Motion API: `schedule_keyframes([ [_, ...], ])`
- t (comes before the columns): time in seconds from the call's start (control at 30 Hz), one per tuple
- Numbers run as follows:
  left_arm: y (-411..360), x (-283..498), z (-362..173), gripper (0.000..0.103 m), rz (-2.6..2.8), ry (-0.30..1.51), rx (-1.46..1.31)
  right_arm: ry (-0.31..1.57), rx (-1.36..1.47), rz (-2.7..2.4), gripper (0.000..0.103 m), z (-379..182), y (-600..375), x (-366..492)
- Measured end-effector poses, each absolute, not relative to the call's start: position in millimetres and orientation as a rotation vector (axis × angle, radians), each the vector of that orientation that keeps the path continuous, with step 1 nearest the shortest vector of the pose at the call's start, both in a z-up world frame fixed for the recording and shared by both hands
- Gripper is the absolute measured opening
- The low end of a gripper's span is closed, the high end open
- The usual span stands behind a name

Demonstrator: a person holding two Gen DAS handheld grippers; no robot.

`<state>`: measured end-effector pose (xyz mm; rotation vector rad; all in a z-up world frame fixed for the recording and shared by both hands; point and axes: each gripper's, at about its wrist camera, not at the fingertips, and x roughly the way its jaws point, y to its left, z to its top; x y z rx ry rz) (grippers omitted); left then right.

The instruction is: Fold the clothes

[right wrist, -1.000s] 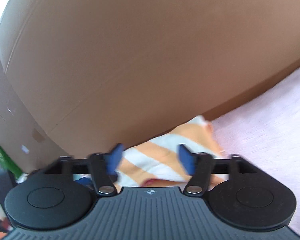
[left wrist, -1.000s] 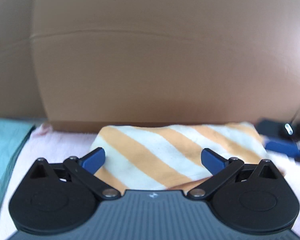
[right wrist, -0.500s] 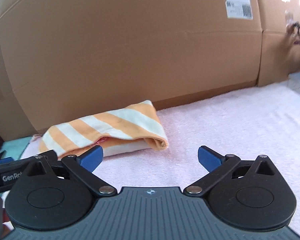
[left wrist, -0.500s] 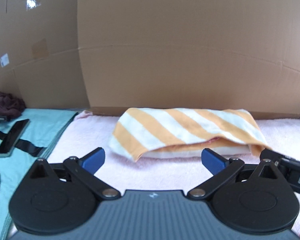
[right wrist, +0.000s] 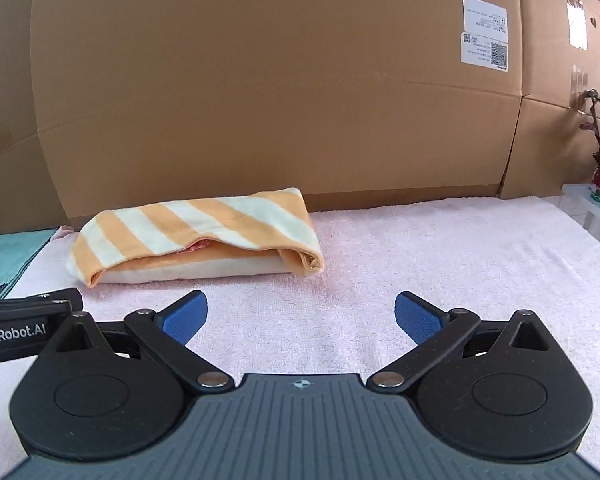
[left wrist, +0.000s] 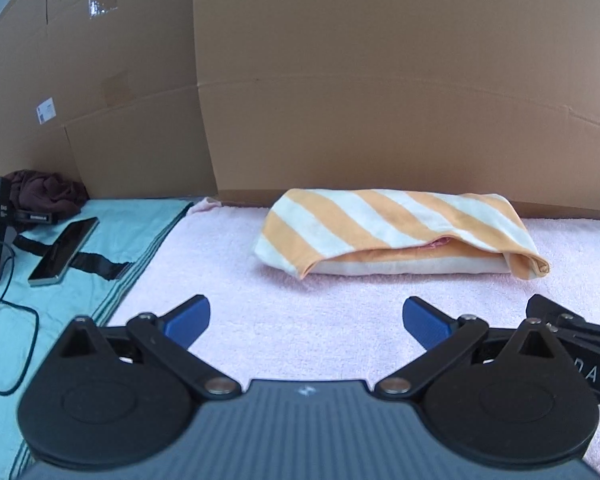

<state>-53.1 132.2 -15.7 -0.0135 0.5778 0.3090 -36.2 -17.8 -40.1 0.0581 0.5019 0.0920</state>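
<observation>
Fingers of left gripper (left wrist: pixel 306 316) stood wide, empty; fingers of right gripper (right wrist: pixel 301 314) likewise wide, holding nothing. Both hovered above pink towel (right wrist: pixel 440 264) covering bench, short of garment. Striped garment (left wrist: pixel 392 228) lay near cardboard wall (left wrist: pixel 380 100), folded into compact, layered bundle; so fold looked done, or nearly. Top layer sagged open along front edge, pinkish lining peeking out. Orange-and-white diagonal stripes, soft, thick fabric. Perhaps only tidying left; pictures did not settle that.
</observation>
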Motion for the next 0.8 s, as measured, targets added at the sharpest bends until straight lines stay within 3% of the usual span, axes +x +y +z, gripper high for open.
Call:
schedule_keyframes([
  [0.2, 131, -54, -18, 0.102, 0.271, 0.577, -0.024, 0.508, 0.167, 0.115, 0.102, -56, -37, -32],
  [0.8, 151, -57, -22, 0.102, 0.250, 0.564, -0.122, 0.563, 0.122, 0.096, 0.103, -46, -3, -23],
])
